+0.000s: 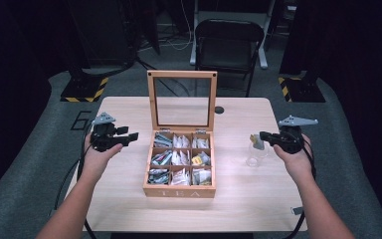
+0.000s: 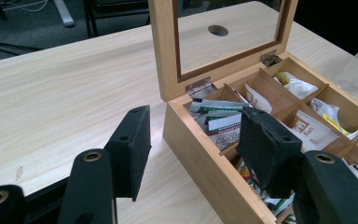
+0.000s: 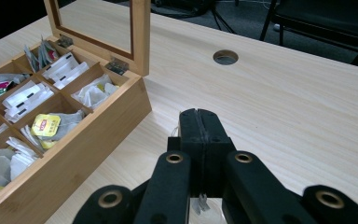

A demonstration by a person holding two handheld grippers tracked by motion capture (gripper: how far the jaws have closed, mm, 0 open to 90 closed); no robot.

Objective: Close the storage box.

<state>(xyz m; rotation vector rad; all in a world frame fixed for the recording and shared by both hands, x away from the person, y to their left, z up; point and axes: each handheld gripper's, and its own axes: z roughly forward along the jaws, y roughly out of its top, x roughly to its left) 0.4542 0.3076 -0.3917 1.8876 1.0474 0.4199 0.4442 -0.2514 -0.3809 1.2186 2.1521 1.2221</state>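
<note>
Looking down from the high view, the right claw (image 1: 260,138) is clamped on a tea bag (image 1: 255,142) that dangles right over the mouth of a clear glass (image 1: 256,155), so the drop runs straight down. The glass stands on the counter (image 1: 238,199) at about three o'clock from the open tea box (image 1: 180,190). The left claw (image 1: 129,137) hovers at nine o'clock of the box, apart and empty.

From the left gripper view, the left claw (image 2: 191,144) gapes with its jaws either side of the box's near wall (image 2: 200,154), touching nothing (idle, I judge).

From the right gripper view, the right claw (image 3: 200,128) is pressed together, the bag's paper (image 3: 200,204) showing below at six o'clock, the box (image 3: 84,154) at nine.
</note>
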